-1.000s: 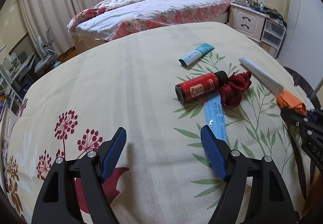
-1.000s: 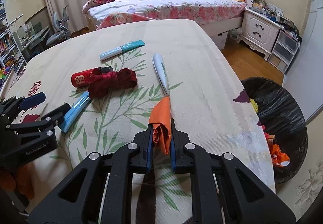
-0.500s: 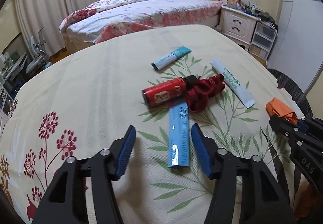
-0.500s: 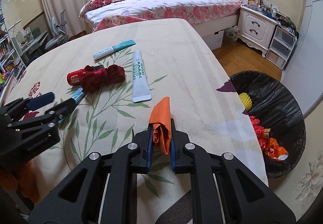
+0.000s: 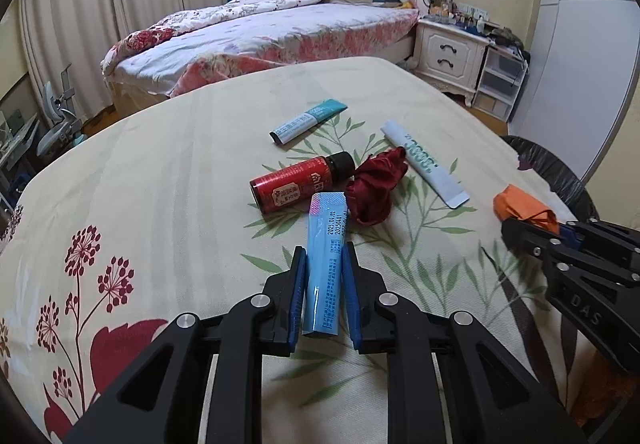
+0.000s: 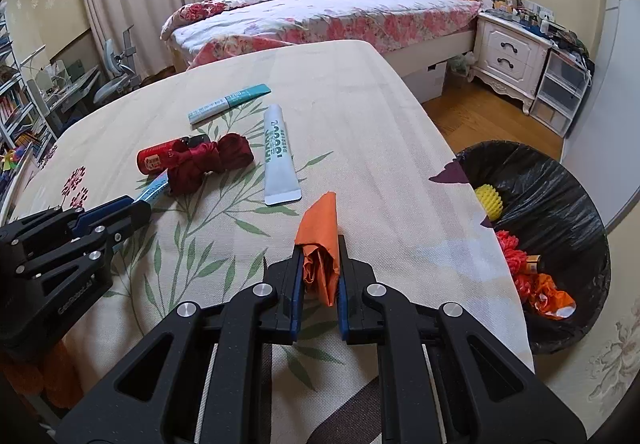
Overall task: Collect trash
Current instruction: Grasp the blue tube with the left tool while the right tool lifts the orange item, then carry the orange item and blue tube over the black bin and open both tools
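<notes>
The left gripper (image 5: 324, 276) is clamped on a light-blue tube (image 5: 326, 260), its blue pads pressed against both long sides at lower centre of the left wrist view; the tube's far end touches the red bottle (image 5: 298, 184). The right gripper (image 6: 319, 268) is closed on a crumpled orange wrapper (image 6: 320, 244), held at lower centre of the right wrist view above the floral tablecloth (image 6: 360, 116).

Trash on the cloth: the red bottle lying on its side mid-frame, a dark red crumpled cloth (image 5: 376, 188) against its cap end, a white tube (image 5: 426, 168) just right of the cloth, and a teal-and-white tube (image 5: 308, 120) apart, further up the frame.

A black-lined trash bin (image 6: 560, 204) stands on the floor at the right edge of the right wrist view, beside the table, with yellow, red and orange scraps inside.
</notes>
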Demonstrator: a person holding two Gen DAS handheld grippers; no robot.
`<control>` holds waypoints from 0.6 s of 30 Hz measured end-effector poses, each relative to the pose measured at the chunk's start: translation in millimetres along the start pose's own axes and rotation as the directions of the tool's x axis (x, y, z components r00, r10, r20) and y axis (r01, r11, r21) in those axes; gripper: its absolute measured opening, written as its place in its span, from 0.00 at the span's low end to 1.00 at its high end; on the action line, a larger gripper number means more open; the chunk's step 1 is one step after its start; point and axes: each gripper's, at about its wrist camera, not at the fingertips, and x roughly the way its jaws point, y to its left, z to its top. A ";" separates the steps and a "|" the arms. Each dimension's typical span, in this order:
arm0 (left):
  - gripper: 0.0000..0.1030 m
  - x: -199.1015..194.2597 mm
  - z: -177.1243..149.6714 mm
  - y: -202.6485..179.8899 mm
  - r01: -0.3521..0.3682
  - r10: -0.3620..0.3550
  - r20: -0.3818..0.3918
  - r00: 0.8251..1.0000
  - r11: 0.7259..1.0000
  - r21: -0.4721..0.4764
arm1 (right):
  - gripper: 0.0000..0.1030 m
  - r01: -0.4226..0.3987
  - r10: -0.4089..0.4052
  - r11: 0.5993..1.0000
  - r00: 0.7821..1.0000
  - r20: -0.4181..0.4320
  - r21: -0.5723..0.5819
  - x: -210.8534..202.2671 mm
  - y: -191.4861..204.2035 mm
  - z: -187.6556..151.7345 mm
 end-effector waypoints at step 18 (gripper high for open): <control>0.19 -42.4 20.8 -23.4 0.069 -0.062 0.169 0.984 0.997 -0.036 | 0.13 0.069 -0.074 0.997 0.993 0.097 0.047 -34.4 -30.3 13.9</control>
